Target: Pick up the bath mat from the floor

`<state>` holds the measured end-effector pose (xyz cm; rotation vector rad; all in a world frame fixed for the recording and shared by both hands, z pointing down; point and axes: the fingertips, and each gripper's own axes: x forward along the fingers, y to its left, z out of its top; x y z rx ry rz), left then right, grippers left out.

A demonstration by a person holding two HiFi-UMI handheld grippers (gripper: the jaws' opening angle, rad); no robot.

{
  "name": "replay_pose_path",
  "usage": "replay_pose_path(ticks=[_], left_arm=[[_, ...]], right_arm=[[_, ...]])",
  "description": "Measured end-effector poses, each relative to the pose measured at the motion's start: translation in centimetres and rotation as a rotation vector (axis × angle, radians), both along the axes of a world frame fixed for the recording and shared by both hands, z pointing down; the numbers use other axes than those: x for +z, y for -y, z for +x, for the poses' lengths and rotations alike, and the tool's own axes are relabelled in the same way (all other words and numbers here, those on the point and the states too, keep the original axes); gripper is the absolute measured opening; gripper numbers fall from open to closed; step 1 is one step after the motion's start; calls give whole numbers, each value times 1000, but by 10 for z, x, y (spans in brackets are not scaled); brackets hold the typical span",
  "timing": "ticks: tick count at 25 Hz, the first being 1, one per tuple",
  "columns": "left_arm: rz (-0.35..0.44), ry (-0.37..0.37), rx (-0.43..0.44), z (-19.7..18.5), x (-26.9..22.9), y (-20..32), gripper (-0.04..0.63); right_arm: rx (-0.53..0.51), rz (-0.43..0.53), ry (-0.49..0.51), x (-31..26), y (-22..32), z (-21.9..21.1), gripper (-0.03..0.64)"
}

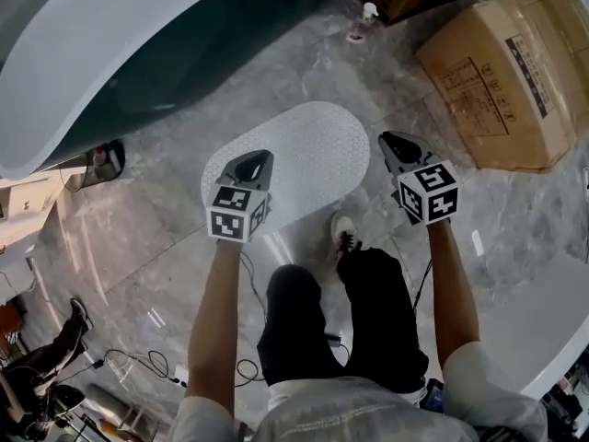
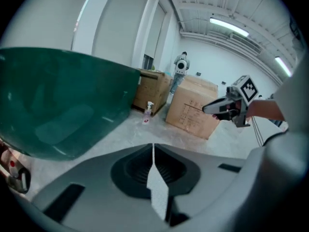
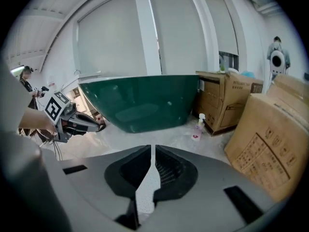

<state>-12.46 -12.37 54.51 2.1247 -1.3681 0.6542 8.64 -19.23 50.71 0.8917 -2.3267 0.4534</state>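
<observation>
While the person stands over it: bath mat lies flat on the floor, white oval, shoe near its 6 o'clock edge.
Left tongs: pressed together, pinching nothing, above the mat's 8 o'clock side.
Right tongs: pressed together, empty, just off the mat's 3 o'clock edge.
Contact: neither tongs touch the mat.
Bathtub: green, 10 o'clock of mat.
Cardboard box: 2 o'clock of mat.
Spray bottle: 12 o'clock, well apart.
</observation>
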Motion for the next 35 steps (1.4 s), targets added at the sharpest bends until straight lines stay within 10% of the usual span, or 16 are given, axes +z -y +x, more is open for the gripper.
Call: replay_pose_path(ticks=[13, 27, 35], left_arm=[[28, 1, 116, 48, 232, 32, 18], [-15, -13, 114, 52, 315, 26, 18], [-55, 67, 279, 76, 340, 36, 18]], right_arm=[[105, -8, 34, 248, 21, 30, 80], [-29, -47, -68, 352, 46, 19, 240], [-22, -143, -19, 395, 68, 18, 293]])
